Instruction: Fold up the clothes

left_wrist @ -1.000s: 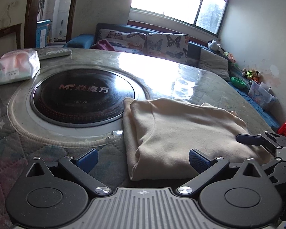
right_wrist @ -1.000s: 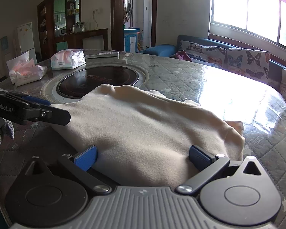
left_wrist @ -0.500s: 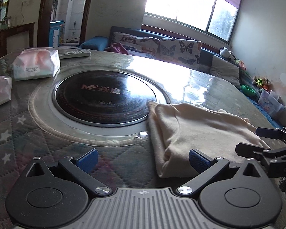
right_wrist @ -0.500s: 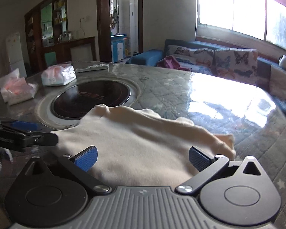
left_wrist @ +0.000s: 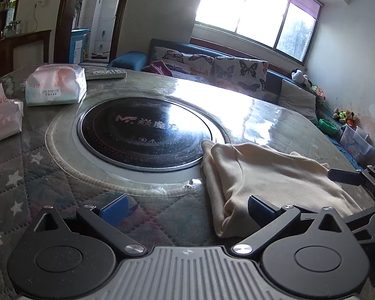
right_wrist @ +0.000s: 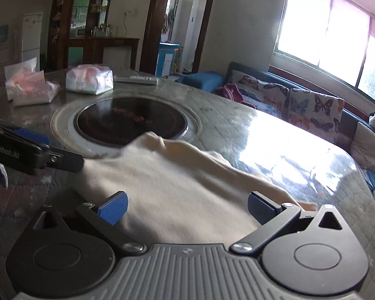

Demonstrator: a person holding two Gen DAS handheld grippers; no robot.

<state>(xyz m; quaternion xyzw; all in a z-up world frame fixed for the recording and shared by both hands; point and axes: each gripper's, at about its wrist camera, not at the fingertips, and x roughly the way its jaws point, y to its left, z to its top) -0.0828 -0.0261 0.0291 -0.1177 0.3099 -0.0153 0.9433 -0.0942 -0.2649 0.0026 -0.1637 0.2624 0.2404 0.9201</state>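
Both hand-held grippers spread, empty | left [left_wrist: 186, 206] beside folded garment [left_wrist: 270, 172] | right [right_wrist: 186, 206] over it

From the left wrist we look low across the round table [left_wrist: 62, 175], along the left gripper [left_wrist: 186, 206] with its blue fingers spread, toward the black hotplate [left_wrist: 142, 135] and the window wall, the folded cream garment [left_wrist: 275, 175] close at our right. From the right wrist we sit just over that garment [right_wrist: 177, 187], looking along the right gripper [right_wrist: 186, 207] toward the hotplate [right_wrist: 130, 122], the doorway and the sofa [right_wrist: 300, 100]. Both views share the garment, hotplate, tissue packs [left_wrist: 55, 85] [right_wrist: 88, 78] and sofa, and each catches the other gripper at its edge.
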